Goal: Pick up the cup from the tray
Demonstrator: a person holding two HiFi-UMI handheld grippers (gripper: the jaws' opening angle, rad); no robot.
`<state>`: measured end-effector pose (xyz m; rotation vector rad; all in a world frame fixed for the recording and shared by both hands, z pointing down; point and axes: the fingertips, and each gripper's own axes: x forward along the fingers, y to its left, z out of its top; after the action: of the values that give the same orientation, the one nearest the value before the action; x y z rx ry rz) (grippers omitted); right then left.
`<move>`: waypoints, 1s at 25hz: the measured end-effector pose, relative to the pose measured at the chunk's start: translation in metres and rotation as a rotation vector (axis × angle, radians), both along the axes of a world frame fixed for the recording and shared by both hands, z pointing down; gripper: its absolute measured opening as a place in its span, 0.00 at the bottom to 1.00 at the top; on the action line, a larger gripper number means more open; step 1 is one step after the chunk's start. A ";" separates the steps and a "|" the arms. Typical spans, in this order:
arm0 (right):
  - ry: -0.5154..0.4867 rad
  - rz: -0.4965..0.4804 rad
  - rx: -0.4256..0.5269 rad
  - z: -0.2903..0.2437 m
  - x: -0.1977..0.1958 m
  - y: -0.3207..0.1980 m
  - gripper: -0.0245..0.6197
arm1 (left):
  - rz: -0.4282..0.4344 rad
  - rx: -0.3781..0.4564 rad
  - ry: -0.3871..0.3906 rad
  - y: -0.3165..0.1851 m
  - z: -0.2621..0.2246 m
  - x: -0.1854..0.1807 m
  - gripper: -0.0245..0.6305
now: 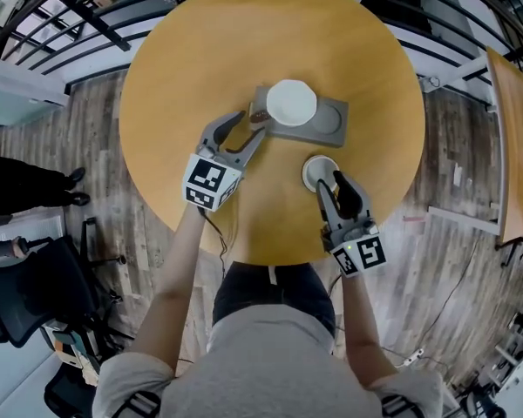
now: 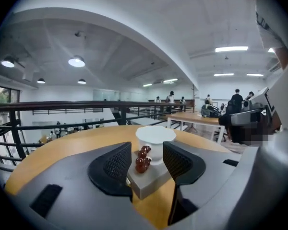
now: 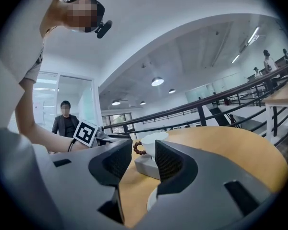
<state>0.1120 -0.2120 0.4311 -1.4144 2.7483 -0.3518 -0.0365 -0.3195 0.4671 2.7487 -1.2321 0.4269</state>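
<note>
Nothing of the pick is done yet: the cup is untouched. At the left, the left gripper [image 1: 247,129] is held at about 8 o'clock from the cup, its jaws spread wide and gripping nothing. In its own view the near corner of the tray and a string of dark red beads [image 2: 142,159] lying on it are framed between the pads, clear of both. Just beyond stands the white cup [image 1: 291,102], upright on the 9 o'clock half of the grey tray [image 1: 329,122] — the other half is bare. At 5 o'clock from the cup a white saucer [image 1: 315,171] lies on the table, and over it the right gripper [image 1: 333,181] is held, jaws parted and empty. The whole task is judged to remain: the reach, the closing on the cup, the lift. Room is ample — bare table [image 1: 192,59] is seen from 9 through 12 to 3 o'clock of the tray, and the table's rim and the railing [image 1: 78,16] lie well apart from it. Only the beads, close by the cup at 8 o'clock, crowd the left approach.
</note>
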 end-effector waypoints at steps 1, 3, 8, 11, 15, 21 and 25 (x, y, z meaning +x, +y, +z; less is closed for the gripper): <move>0.003 -0.003 0.001 0.000 -0.001 -0.001 0.25 | 0.025 0.001 -0.008 -0.001 0.003 0.002 0.36; 0.005 -0.005 0.000 0.001 -0.003 -0.002 0.25 | 0.067 0.011 -0.030 -0.006 0.007 0.002 0.37; 0.022 -0.004 -0.006 0.002 -0.004 -0.003 0.25 | 0.155 0.009 -0.059 -0.017 0.017 0.003 0.38; 0.040 0.013 -0.004 0.005 -0.001 -0.004 0.25 | 0.204 0.000 -0.087 -0.019 0.028 0.008 0.38; 0.055 0.040 -0.005 0.007 0.004 -0.005 0.25 | 0.228 -0.031 -0.076 -0.021 0.035 0.013 0.38; 0.067 0.067 -0.025 0.014 0.019 -0.006 0.25 | 0.268 -0.028 -0.086 -0.025 0.037 0.025 0.38; 0.078 0.075 -0.025 0.015 0.020 -0.004 0.25 | 0.277 -0.011 -0.102 -0.026 0.040 0.021 0.20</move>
<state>0.1317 -0.2162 0.4465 -1.5653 2.7505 -0.3359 -0.0150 -0.3457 0.5067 2.9302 -0.8628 0.6024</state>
